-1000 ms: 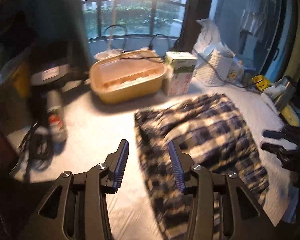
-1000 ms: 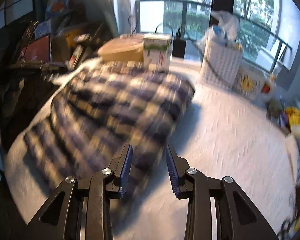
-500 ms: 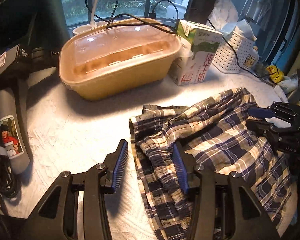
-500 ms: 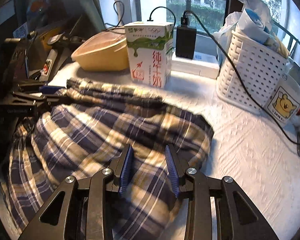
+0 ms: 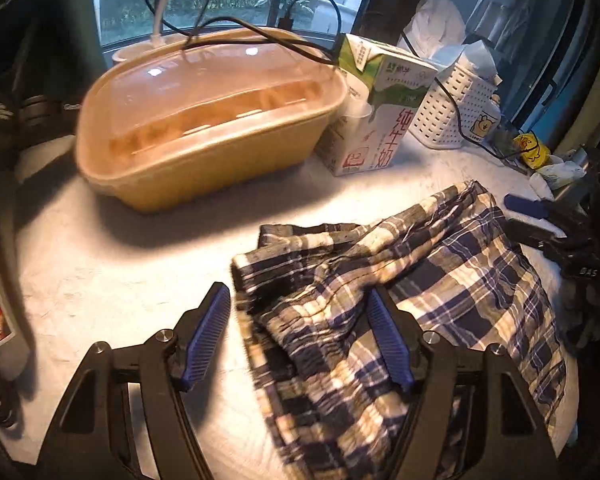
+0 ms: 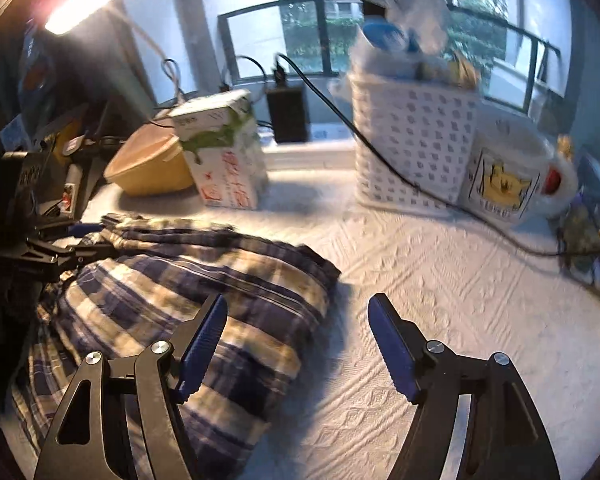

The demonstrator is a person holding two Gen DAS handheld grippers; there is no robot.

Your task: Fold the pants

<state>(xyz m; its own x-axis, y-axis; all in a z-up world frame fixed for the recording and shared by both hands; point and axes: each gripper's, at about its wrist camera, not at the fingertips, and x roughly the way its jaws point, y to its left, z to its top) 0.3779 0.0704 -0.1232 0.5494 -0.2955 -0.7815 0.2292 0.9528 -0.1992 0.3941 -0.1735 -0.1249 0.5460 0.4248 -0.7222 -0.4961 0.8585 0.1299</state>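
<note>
The plaid pants [image 5: 412,296] lie bunched and partly folded on the white textured table cover [image 5: 112,280]. My left gripper [image 5: 300,332] is open low over the pants' left edge, its right finger resting on the cloth and its left finger over bare cover. In the right wrist view the pants [image 6: 188,292] lie to the left. My right gripper [image 6: 296,340] is open wide at their right edge, empty, with its left finger over the cloth. Each gripper shows in the other's view: the right one [image 5: 540,220], the left one [image 6: 60,244].
A tan lidded food container [image 5: 204,120] and a milk carton [image 5: 376,120] stand behind the pants. A white perforated basket [image 6: 412,136], a mug with a bear picture [image 6: 504,172] and a black cable [image 6: 380,148] are at the back right. Clutter lines the left edge.
The right gripper's jaws have opened much wider and it has drawn back to the pants' right edge. The left gripper has moved slightly forward over the pants' left edge, still open.
</note>
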